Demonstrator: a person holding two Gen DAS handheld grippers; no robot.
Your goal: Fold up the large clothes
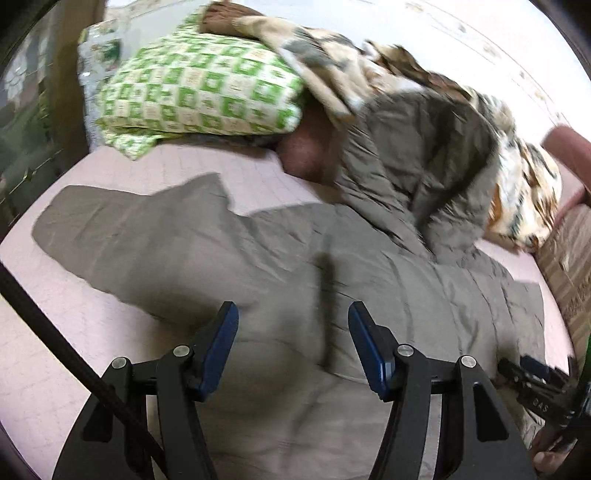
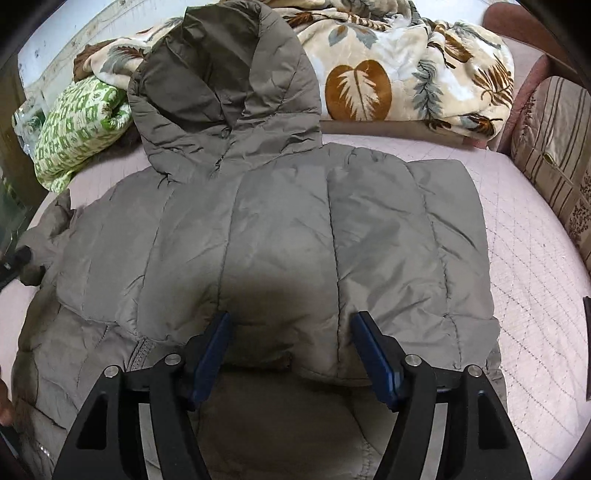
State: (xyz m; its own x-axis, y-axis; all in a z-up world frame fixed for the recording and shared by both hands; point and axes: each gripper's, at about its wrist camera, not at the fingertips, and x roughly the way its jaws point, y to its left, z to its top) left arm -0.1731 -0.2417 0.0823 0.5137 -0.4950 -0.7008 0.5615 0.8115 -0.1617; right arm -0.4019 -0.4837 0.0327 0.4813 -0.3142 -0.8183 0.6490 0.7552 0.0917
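A grey-brown hooded puffer jacket (image 2: 280, 236) lies spread on a pink bed sheet (image 2: 535, 295). Its hood (image 2: 221, 92) points toward the far bedding, and one side is folded over the body. In the left wrist view the jacket (image 1: 258, 258) is blurred; a sleeve (image 1: 110, 221) stretches out flat to the left. My left gripper (image 1: 292, 308) hovers open above the jacket's body with nothing between its fingers. My right gripper (image 2: 291, 317) stands open over the near edge of the folded part, its pads apart from the fabric. The right gripper (image 1: 535, 380) also shows low at the right in the left wrist view.
A green-and-white checked pillow (image 1: 199, 88) and a leaf-patterned blanket (image 2: 406, 74) lie at the far side of the bed. A striped cushion (image 2: 554, 147) and a pink padded edge (image 2: 517, 29) border the right. The pink sheet (image 1: 55, 332) shows bare around the jacket.
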